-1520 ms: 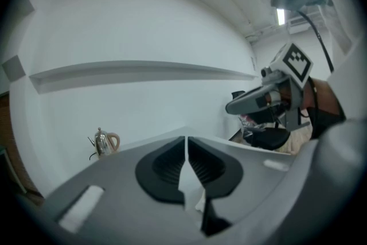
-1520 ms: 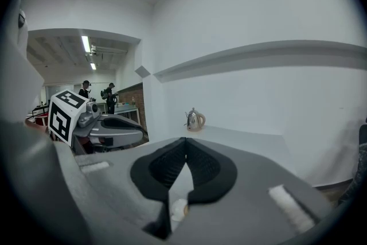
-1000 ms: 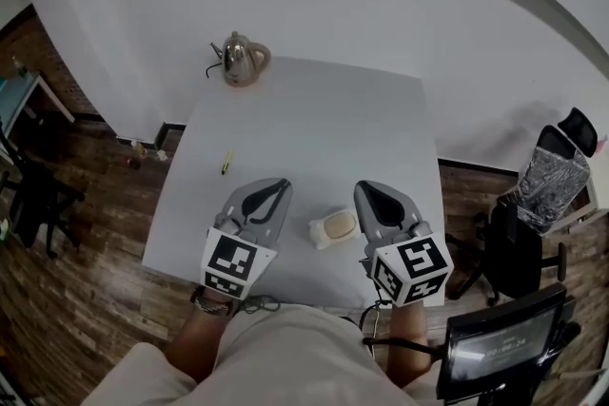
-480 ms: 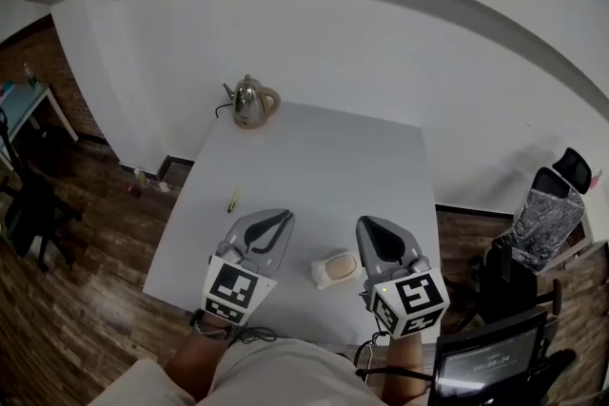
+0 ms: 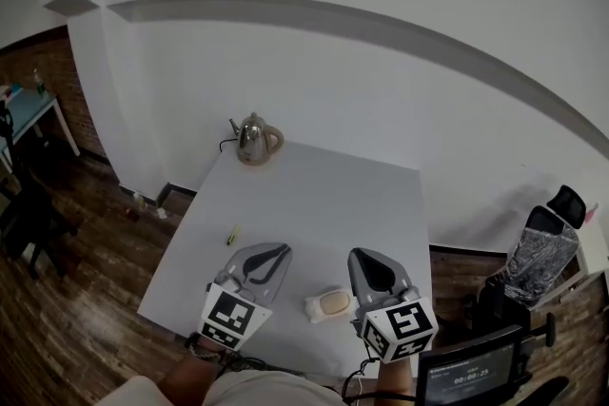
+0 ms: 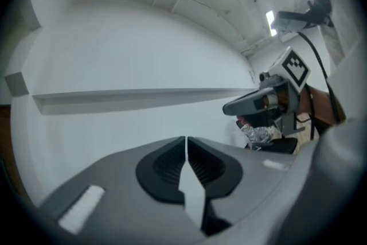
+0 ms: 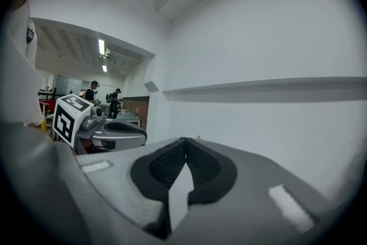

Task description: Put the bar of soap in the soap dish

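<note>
**Soap in the dish, both grippers shut**

In the head view we saw the soap (image 5: 334,301) lying in the white dish (image 5: 313,308) near the front edge of the white surface (image 5: 324,200). The dish sat between the two grippers and touched neither. The left gripper (image 5: 279,251) was on its left and the right gripper (image 5: 360,258) just beside it on the right, both pointing away from the person. A metal kettle (image 5: 253,140) stood at the far edge by the wall, well apart from the dish. A small yellow item (image 5: 232,234) lay near the left edge, too small for us to name. A chair (image 5: 542,252) stood on the wood floor to the right.

In the left gripper view we found the jaws pressed together with nothing between them. Beyond them we saw a plain white wall with a ledge, and the right gripper with its marker cube at the right.

In the right gripper view the jaws likewise met, empty. We saw the same wall and ledge ahead and the left gripper at the left. Two people (image 7: 92,90) stood far off in a lit room.
</note>
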The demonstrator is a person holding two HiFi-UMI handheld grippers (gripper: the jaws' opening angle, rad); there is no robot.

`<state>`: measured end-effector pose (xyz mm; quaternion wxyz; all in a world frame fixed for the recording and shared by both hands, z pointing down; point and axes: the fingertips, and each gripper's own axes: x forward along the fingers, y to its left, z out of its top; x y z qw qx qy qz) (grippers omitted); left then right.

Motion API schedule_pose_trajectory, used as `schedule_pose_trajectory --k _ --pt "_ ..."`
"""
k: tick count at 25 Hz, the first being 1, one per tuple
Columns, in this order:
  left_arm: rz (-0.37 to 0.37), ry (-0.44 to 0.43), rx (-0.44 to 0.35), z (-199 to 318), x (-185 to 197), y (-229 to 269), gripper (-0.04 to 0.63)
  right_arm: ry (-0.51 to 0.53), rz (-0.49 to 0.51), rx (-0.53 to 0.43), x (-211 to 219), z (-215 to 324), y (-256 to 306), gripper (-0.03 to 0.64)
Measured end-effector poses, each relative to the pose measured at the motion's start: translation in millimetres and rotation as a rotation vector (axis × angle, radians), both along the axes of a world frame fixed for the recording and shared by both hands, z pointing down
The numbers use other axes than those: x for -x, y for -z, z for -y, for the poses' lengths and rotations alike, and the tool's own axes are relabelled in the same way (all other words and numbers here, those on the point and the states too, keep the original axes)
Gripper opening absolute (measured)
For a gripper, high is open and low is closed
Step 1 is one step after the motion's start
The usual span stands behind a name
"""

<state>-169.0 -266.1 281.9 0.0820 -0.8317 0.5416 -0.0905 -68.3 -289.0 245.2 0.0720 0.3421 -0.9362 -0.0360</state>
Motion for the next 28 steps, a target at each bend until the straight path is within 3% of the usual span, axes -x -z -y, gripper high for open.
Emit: schedule_pose_trajectory --k 19,28 --pt "0.035 -0.007 -0.064 6.8 -3.0 8.6 0.015 -0.032 0.038 0.009 -3.4 13.6 -2.0 0.003" --pt "0.033 -0.004 -0.067 12.3 -2.1 8.3 0.011 -0.032 -0.011 0.002 -3.2 15.7 -8.5 0.003"
